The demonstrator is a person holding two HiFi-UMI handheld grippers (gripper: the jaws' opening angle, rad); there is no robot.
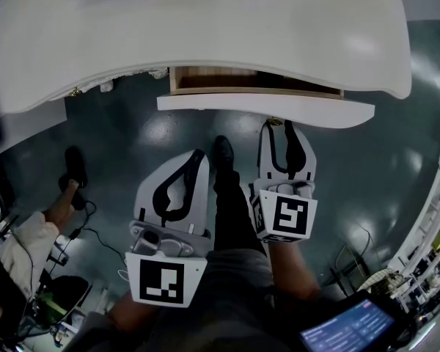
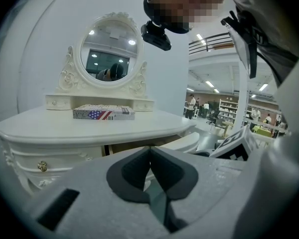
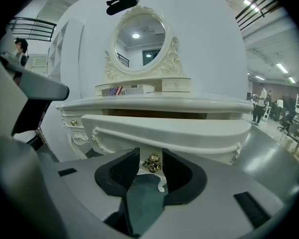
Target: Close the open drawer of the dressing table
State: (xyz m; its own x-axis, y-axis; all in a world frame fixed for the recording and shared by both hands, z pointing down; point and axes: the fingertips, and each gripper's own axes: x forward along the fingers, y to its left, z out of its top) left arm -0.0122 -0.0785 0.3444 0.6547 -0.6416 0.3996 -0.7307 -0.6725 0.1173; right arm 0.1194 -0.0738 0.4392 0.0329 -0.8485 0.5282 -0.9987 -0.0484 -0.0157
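Drawer point(image 1: 264, 110) hangs out under the tabletop point(image 1: 205, 42), front toward the person. R claw point(image 3: 150, 157) is spread, straddling the gold knob point(image 3: 151, 163) — best push square on the front w/o skewing. L claw point(image 2: 150, 152) is pinched together, empty.

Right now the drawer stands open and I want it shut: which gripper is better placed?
Right. The right gripper is at the drawer front, jaws apart around its gold knob. The left gripper, jaws together, hangs farther back from it.
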